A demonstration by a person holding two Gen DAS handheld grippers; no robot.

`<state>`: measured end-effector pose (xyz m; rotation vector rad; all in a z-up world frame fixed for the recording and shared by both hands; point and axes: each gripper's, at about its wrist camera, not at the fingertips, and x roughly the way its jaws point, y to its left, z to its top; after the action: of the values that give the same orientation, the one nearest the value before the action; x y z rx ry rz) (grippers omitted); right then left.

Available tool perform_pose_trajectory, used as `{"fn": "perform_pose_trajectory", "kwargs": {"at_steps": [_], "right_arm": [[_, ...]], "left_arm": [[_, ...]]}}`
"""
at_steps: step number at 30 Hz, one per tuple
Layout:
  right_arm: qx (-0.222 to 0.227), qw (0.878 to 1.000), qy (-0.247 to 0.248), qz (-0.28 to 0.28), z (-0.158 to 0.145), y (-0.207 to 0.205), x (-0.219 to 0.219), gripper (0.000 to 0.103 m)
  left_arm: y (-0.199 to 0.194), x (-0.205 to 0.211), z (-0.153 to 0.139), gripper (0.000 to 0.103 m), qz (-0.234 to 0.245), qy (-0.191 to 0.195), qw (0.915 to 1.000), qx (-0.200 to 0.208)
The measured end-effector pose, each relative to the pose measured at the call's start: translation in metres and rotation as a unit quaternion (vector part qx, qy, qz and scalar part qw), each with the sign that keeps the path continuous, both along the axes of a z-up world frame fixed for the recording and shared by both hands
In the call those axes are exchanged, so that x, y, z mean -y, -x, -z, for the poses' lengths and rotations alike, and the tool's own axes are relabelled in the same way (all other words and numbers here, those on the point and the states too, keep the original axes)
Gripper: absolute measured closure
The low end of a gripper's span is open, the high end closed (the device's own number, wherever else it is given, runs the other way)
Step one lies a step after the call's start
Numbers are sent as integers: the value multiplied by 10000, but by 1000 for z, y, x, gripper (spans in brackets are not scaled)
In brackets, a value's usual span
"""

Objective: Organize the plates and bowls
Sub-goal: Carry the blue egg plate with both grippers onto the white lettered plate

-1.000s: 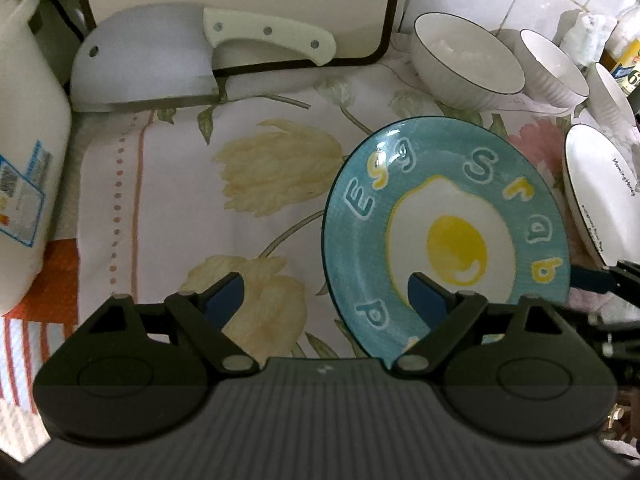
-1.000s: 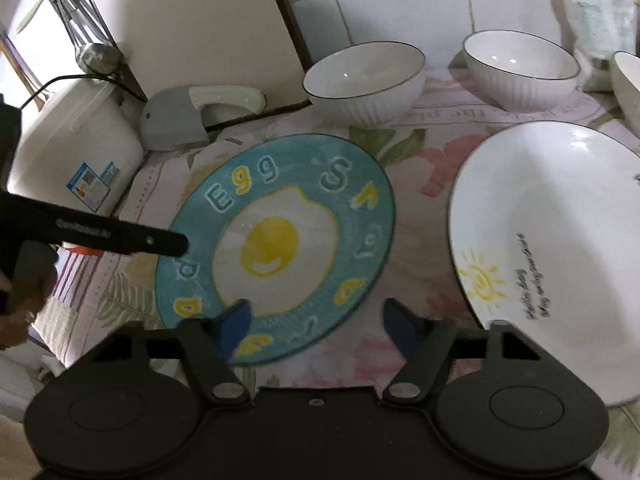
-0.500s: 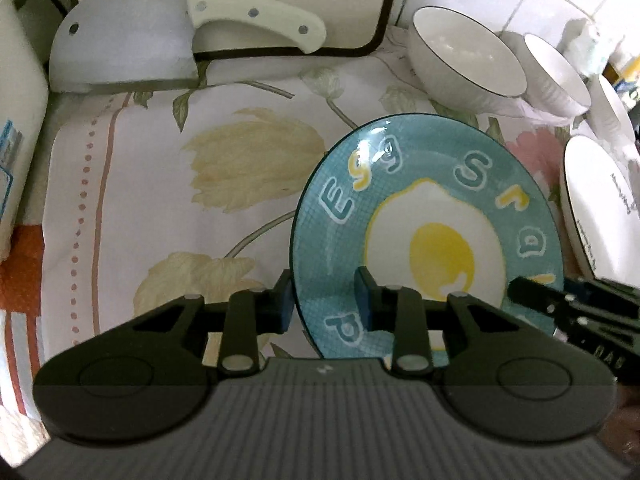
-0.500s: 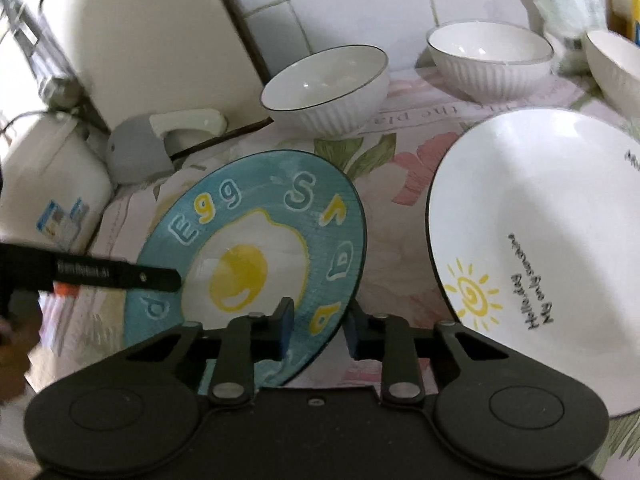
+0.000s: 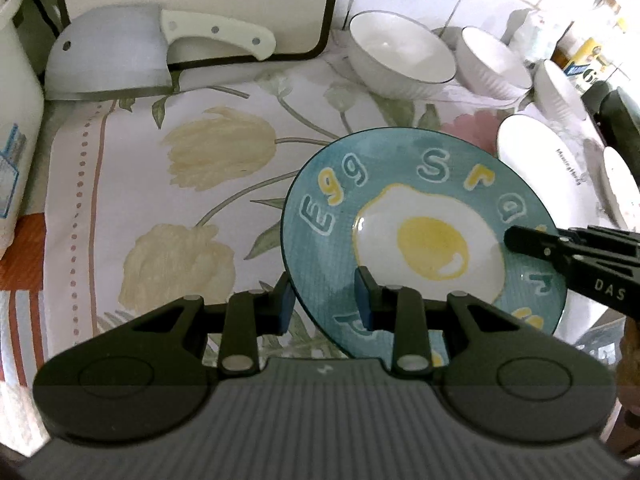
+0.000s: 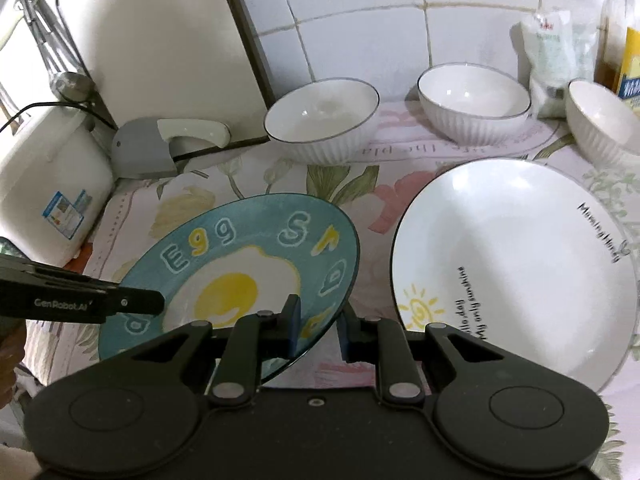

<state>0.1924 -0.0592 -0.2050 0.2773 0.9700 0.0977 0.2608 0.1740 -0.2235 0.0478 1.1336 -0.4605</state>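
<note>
A wide bare stretch of flowered cloth [image 5: 168,200] lay open at the left of the left wrist view. A cleaver [image 5: 120,60] and leaning cutting board [image 5: 200,0] closed it off above, a white appliance [image 5: 12,140] at the far left. Rightward, the teal egg plate [image 5: 400,208], white plate [image 6: 520,264] and three bowls [image 6: 320,120] crowded the cloth.

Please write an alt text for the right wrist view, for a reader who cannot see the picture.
The right claw grips the rim of a blue fried-egg plate, lifted at a tilt over a floral cloth; the left claw holds its opposite edge. Beside it lies a white plate, with three white bowls behind.
</note>
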Motion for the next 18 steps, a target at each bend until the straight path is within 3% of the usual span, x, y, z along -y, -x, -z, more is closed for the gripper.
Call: {"fn": "perform_pose_trajectory", "kwargs": {"at_steps": [18], "right_arm": [[491,9983,60,321,-83,49,23,80]], "left_arm": [[48,29,-87,73,259,30,9983,523]]}}
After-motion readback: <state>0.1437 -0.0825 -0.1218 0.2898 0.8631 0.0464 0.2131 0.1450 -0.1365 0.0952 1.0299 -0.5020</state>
